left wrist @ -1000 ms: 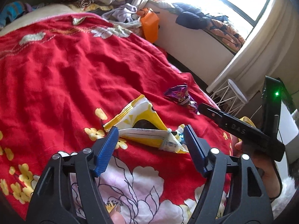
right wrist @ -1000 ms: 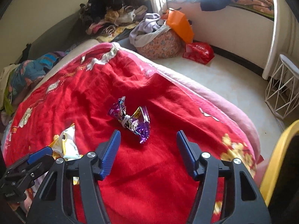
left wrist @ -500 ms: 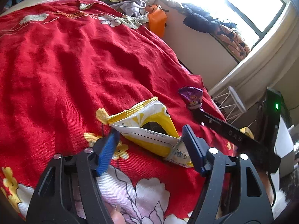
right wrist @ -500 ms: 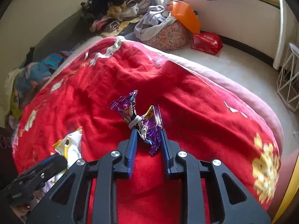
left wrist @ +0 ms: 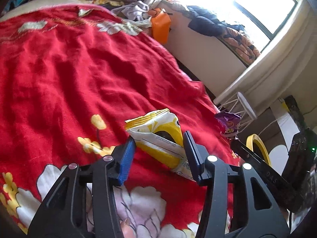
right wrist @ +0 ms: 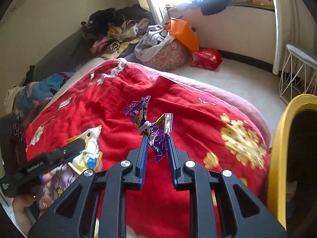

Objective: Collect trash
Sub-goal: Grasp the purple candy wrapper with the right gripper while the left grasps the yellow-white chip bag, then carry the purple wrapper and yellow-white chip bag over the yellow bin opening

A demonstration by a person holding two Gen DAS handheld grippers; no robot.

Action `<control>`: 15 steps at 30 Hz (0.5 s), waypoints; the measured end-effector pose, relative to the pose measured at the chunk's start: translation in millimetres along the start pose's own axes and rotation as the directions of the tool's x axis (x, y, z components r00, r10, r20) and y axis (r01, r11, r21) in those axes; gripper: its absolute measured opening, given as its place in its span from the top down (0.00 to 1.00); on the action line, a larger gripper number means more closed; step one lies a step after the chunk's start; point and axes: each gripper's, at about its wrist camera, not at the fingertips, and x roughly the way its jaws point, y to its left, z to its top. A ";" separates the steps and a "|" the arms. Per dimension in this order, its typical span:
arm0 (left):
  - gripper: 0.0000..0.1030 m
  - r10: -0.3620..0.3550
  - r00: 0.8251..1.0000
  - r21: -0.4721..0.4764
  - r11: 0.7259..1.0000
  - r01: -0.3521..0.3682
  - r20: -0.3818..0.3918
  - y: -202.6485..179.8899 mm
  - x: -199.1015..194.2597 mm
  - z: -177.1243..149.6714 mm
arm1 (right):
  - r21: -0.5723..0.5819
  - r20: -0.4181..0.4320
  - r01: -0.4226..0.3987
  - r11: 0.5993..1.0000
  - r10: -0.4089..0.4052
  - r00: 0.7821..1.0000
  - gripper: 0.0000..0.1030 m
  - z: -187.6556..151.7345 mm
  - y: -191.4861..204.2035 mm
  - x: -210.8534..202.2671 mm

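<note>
Now both pickups are underway at once. The right gripper (right wrist: 157, 148) is clenched on the purple wrapper (right wrist: 152, 125), lifted clear of the red blanket (right wrist: 111, 103). The left gripper (left wrist: 158, 148) has just been closing around the yellow snack bag (left wrist: 160, 138); its pads sit right at the bag's sides, but a firm pinch is hard to confirm. Neither piece is binned yet. A yellow rim (right wrist: 281, 138) at the right edge may be the bin, judging loosely; it's cut off. The bag's lower end hides behind the jaw.
</note>
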 end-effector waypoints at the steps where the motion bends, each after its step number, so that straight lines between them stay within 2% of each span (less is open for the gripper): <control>1: 0.96 0.002 1.000 0.014 1.000 -0.002 0.008 -4.9 -3.4 -0.4 | -0.005 0.008 0.004 1.000 -0.004 1.000 0.81 -1.2 1.0 -5.7; 8: 0.96 -0.022 0.999 0.109 0.994 0.018 0.029 -37.7 -17.6 -1.8 | -0.014 0.062 0.009 1.000 -0.008 0.998 0.81 -3.6 2.8 -37.4; 15: 0.96 -0.070 0.996 0.212 0.976 0.058 0.049 -75.5 -31.6 -6.8 | 0.005 0.114 0.028 1.000 -0.028 0.993 0.81 -4.8 -6.4 -69.2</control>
